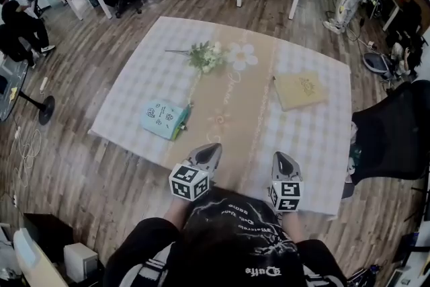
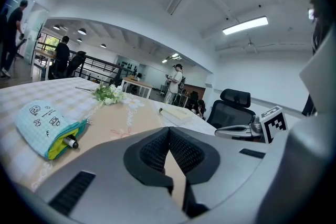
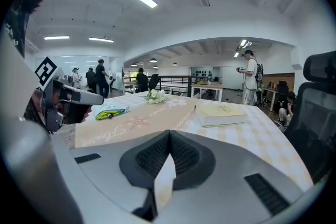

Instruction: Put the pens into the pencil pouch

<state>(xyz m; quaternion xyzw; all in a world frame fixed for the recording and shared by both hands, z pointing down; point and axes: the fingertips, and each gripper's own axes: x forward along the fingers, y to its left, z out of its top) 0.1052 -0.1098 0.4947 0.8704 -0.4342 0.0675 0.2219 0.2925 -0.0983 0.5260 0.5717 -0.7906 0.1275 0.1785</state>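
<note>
Left gripper (image 1: 207, 151), right gripper (image 1: 281, 159): clenched, empty.
Pencil pouch (image 1: 163, 119): 10 o'clock of left gripper; pen (image 2: 71, 141) protruding.
Risk: pen dislodged if pouch is nudged.

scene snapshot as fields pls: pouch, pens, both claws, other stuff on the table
surface: white checked tablecloth with a beige floral runner
pouch: mint-blue fabric pencil pouch, lying flat left of the runner, mouth open
pens: one dark pen end sticking out of the pouch mouth; no loose pens visible
left claw: shut, empty, at the near table edge
right claw: shut, empty, at the near table edge
other: white flower sprig; yellow hardback book
</note>
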